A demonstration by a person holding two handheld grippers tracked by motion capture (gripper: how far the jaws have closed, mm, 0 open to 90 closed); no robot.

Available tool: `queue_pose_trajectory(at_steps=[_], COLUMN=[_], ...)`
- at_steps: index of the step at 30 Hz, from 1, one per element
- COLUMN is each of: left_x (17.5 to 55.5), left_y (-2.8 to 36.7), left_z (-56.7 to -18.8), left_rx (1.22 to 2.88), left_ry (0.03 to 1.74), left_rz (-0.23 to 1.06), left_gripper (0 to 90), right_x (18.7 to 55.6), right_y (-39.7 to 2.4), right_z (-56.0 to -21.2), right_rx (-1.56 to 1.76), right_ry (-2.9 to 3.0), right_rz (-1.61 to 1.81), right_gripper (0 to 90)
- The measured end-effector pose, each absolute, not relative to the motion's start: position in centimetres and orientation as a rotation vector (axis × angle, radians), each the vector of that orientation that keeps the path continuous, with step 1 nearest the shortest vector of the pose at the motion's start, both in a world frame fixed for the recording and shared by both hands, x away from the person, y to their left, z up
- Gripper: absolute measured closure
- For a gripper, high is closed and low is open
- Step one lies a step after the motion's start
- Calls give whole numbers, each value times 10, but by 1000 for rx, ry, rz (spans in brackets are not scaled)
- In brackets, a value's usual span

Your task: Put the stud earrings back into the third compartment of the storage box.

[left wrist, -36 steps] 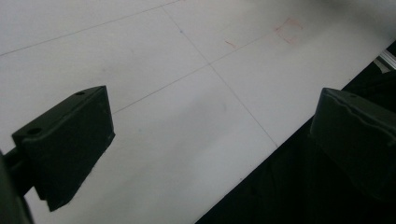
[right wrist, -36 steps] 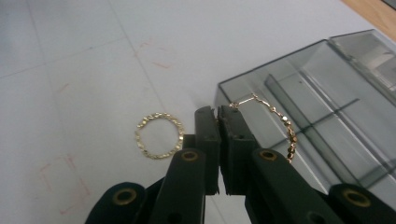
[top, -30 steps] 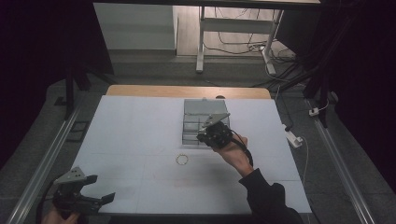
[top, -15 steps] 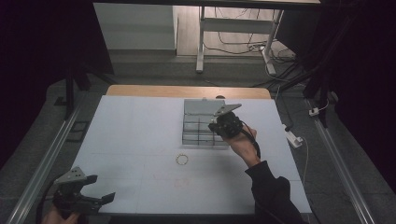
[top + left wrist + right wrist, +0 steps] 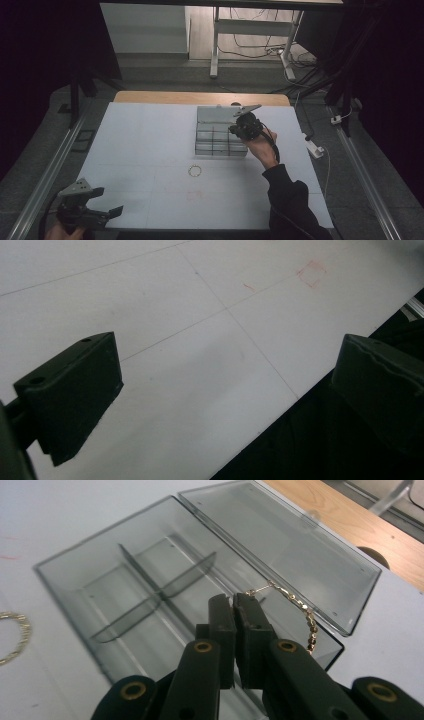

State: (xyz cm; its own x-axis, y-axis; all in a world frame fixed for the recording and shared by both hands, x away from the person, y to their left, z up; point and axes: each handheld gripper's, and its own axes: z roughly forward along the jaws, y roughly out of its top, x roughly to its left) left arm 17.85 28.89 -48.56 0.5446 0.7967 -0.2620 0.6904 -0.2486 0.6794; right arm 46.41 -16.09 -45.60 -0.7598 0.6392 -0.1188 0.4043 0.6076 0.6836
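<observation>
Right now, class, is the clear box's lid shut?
No: the clear box has its hinged lid swung back flat on the table, leaving the compartments uncovered.

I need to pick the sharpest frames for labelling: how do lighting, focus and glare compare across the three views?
High view: dim, dark surround, the white table top evenly lit, the small gold ring-shaped chain tiny. Left gripper view: soft, the near black jaws blurred. Right gripper view: sharpest, the gold beaded chain pinched in the right gripper reads clearly above the clear smoky plastic compartment box, with mild sheen on its open lid.
</observation>
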Motion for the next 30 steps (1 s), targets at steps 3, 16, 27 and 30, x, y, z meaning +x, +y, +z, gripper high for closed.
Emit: queue_pose_trajectory(at_steps=[3, 16, 27, 30], left_x=[178, 178, 178, 178], left_y=[289, 289, 289, 289], left_z=[-486, -486, -485, -486], left_rx=[1999, 2000, 1998, 1998], left_ry=[1200, 1201, 1201, 1201], left_rz=[174, 174, 174, 174], left_gripper=[0, 0, 0, 0], right_x=[469, 480, 467, 464], right_y=[-163, -169, -168, -165], right_z=[-464, -481, -463, -462], right_rx=[868, 950, 981, 985], right_ry=[2476, 2442, 2448, 2461], right_rz=[919, 935, 1037, 1047], right_gripper=[875, 734, 370, 304])
